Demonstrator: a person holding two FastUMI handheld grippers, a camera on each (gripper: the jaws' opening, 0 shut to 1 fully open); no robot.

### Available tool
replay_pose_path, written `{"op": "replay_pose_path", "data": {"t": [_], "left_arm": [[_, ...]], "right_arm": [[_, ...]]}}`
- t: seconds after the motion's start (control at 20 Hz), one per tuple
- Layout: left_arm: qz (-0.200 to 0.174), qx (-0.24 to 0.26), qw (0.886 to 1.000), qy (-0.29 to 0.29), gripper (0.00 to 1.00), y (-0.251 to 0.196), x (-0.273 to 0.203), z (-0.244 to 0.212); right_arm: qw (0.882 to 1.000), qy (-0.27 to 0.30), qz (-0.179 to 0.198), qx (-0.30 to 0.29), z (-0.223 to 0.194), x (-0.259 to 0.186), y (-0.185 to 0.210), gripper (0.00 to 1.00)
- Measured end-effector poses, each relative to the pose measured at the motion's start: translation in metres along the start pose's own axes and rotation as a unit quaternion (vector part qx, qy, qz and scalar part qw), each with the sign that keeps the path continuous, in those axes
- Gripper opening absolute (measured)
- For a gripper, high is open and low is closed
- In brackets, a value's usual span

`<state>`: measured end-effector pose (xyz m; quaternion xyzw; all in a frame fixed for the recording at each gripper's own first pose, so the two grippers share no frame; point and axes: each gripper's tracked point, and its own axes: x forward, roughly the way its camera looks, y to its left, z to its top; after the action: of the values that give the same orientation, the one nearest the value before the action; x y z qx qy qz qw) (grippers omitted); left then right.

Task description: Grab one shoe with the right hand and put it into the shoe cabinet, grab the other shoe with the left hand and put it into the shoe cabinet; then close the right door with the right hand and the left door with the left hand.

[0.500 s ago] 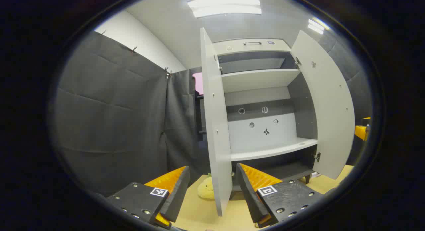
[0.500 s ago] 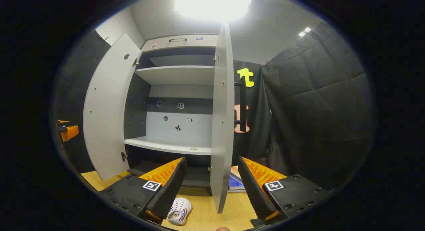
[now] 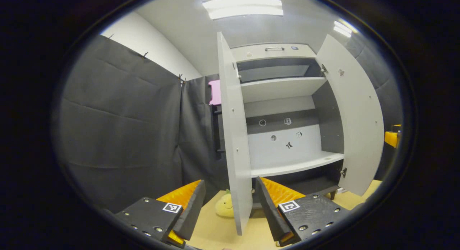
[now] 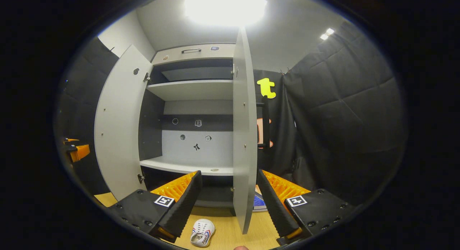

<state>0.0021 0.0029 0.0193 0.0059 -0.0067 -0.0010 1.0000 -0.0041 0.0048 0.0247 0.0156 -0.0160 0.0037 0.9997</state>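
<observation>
White shoe (image 4: pixel 202 232) lying on the wooden floor (image 4: pixel 222 235), sole side toward the camera in the right gripper view, just in front of the cabinet (image 4: pixel 194 110) and apart from it. Not inside any compartment. Cabinet standing with both doors swung wide; shelves bare apart from small stickers on the back panel. Right door (image 4: pixel 245 135) seen edge-on between the fingers of the right claw (image 4: pixel 228 207), left door (image 3: pixel 235 142) edge-on between the fingers of the left claw (image 3: pixel 228 210). Both claws spread wide, pinching nothing, touching neither door nor shoe. Yellow plush toy (image 3: pixel 224 206) on the floor beside the lower corner of the left door, partly hidden by it. Blue book (image 4: pixel 259 202) flat on the floor behind the right door's lower edge. Other claw visible far off past the opposite door in each view.
</observation>
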Motion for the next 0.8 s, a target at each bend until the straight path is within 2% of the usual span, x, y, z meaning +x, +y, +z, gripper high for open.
{"op": "replay_pose_path", "data": {"t": [0.45, 0.65, 0.8], "left_arm": [[0.003, -0.001, 1.0, 0.0, 0.82, 0.004, 0.0, -0.003], [0.006, 0.006, 1.0, 0.001, 0.82, 0.008, -0.003, -0.006], [0.007, 0.003, 1.0, 0.013, 0.83, 0.009, -0.008, -0.014]], "right_arm": [[1.0, 0.007, 0.017, -0.015, -0.009, 0.002, 0.018, 0.98], [0.998, 0.044, 0.043, -0.021, -0.032, 0.012, 0.039, 0.98], [0.993, 0.091, 0.074, -0.025, -0.064, 0.02, 0.062, 0.98]]}}
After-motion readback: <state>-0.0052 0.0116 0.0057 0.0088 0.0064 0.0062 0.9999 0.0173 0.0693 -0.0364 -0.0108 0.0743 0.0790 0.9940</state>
